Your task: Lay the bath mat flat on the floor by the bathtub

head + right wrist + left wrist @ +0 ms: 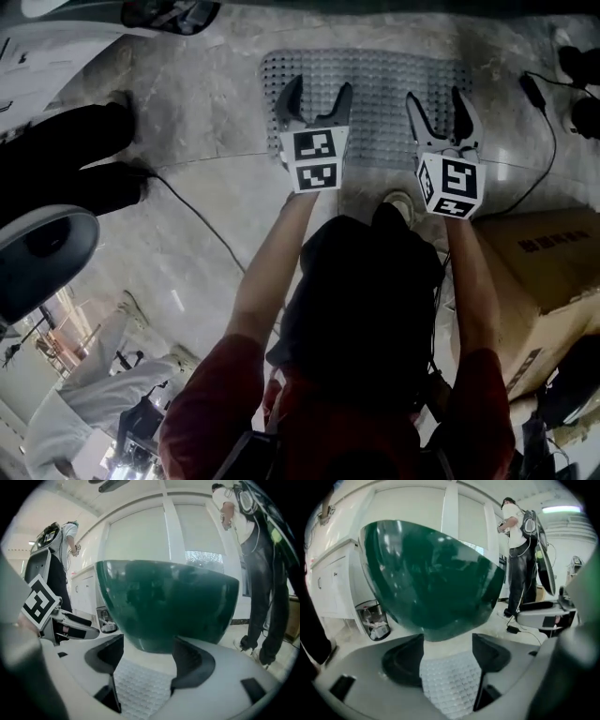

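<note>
Bath mat [375, 94]: grey, studded, spread flat on the marble floor [216, 187], far edge close under the dark green bathtub [431, 583].

Left gripper [319, 94]: jaws apart, nothing clamped between them. Poised over the near left part of the mat in the head view. In the left gripper view [447, 644], studded mat surface visible through the gap, below and between the two dark jaws; contact with the mat not determinable.

Right gripper [436, 101]: jaws likewise apart, empty. Placed over the near right part of the mat, level with the left gripper and well apart from it. In the right gripper view [143, 653], mat texture again showing through the open gap, with the bathtub wall rising just beyond.

Marker cube [314, 159]: black-and-white squares, mounted on the left gripper; also seen at the left edge of the right gripper view.

Cardboard box [548, 281]: on the floor, right of the person's right arm.

Black cable [548, 141]: trailing across the floor right of the mat.

Waste bin [372, 620]: against white cabinets, left of the tub.

Standing person [520, 550]: in the background, beyond the tub.
</note>
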{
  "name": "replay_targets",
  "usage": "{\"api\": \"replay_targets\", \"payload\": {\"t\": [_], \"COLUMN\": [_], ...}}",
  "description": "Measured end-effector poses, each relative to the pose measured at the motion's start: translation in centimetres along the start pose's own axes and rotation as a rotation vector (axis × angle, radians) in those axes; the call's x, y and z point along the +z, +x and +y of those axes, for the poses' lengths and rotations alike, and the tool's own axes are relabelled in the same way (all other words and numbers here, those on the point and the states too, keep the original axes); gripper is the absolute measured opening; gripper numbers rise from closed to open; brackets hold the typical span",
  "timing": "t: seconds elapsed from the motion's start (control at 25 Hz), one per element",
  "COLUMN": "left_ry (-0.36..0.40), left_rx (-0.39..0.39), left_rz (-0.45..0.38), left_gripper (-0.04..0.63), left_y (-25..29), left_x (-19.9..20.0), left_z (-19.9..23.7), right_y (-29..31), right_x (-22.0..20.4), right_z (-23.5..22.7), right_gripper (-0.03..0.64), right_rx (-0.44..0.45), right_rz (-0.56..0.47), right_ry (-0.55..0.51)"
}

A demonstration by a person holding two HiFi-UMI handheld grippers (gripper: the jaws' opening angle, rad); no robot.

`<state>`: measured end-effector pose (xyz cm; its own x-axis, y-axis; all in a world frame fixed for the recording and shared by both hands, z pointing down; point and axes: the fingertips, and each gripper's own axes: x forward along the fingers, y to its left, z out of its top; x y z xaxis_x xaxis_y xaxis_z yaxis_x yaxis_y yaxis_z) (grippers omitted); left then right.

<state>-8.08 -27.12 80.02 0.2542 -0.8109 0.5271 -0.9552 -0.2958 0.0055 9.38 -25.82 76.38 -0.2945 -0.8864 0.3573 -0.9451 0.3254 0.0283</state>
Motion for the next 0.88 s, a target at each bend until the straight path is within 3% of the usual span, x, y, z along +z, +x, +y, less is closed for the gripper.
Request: {"api": "replay_targets", "payload": {"t": [0.48, 0.88], "left_ry": [0.023, 0.047], "left_rx": [0.036, 0.08], "left_rz": [-0.198, -0.257], "left_gripper": [0.321, 0.321], "left_y": [-13.0, -27.1], "left_x": [22.0, 35.6], "left_z": [-1.8, -1.8], "right_y": [-8.6, -18.6], "right_x": [21.8, 38.7], "right_z": [-0.4, -0.8], "right_gripper": [0.329, 0.33], "right_rx": [-0.006, -0.045], "right_rz": [-0.117, -0.179], "right_ry": [0.0, 0.008]}}
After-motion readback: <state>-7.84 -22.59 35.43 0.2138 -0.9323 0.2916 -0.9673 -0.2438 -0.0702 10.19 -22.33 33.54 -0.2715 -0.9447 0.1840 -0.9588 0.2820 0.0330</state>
